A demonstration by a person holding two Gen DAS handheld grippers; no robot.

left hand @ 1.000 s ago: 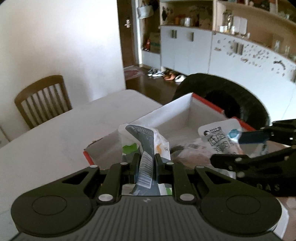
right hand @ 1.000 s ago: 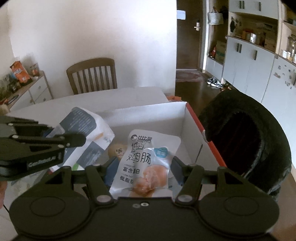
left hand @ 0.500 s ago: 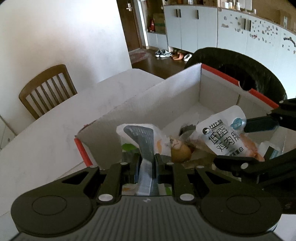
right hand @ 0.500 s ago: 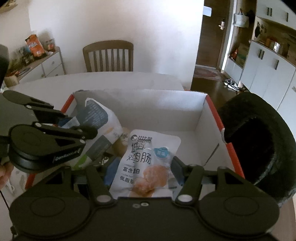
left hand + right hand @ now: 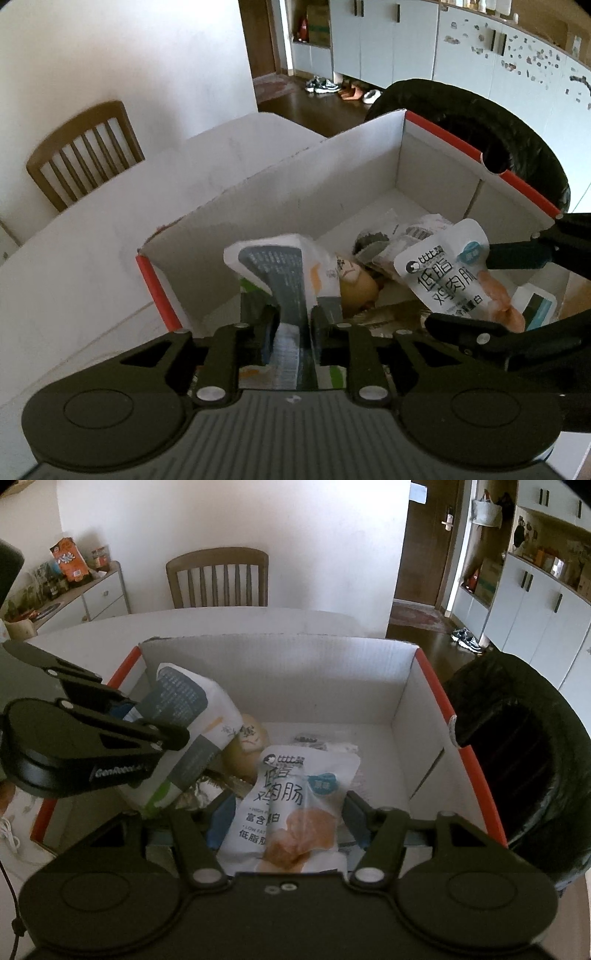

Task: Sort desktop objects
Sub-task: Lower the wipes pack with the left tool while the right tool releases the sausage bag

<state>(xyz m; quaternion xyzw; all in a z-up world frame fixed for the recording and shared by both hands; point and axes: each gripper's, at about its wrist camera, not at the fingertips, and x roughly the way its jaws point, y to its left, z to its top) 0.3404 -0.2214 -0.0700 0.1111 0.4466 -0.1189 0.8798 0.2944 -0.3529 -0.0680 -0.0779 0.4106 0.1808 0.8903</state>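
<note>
A white cardboard box with red edges [image 5: 373,155] [image 5: 280,664] sits on the white table. My left gripper [image 5: 295,321] is shut on a white and grey snack bag [image 5: 280,273], held over the box's left side; the bag also shows in the right wrist view [image 5: 188,709]. My right gripper [image 5: 286,812] is shut on a white chicken-sausage pouch [image 5: 291,805], held over the box's near right; the pouch shows in the left wrist view too [image 5: 450,273]. A round tan item [image 5: 247,749] and several wrappers [image 5: 325,744] lie on the box floor.
A black bin bag [image 5: 524,764] stands open just right of the box. A wooden chair [image 5: 218,576] stands behind the table. A white cable [image 5: 9,838] lies on the table left of the box. Cabinets line the right wall.
Both grippers have moved forward and tipped down over the box, each still holding its packet. The box interior and its contents now show more fully.
</note>
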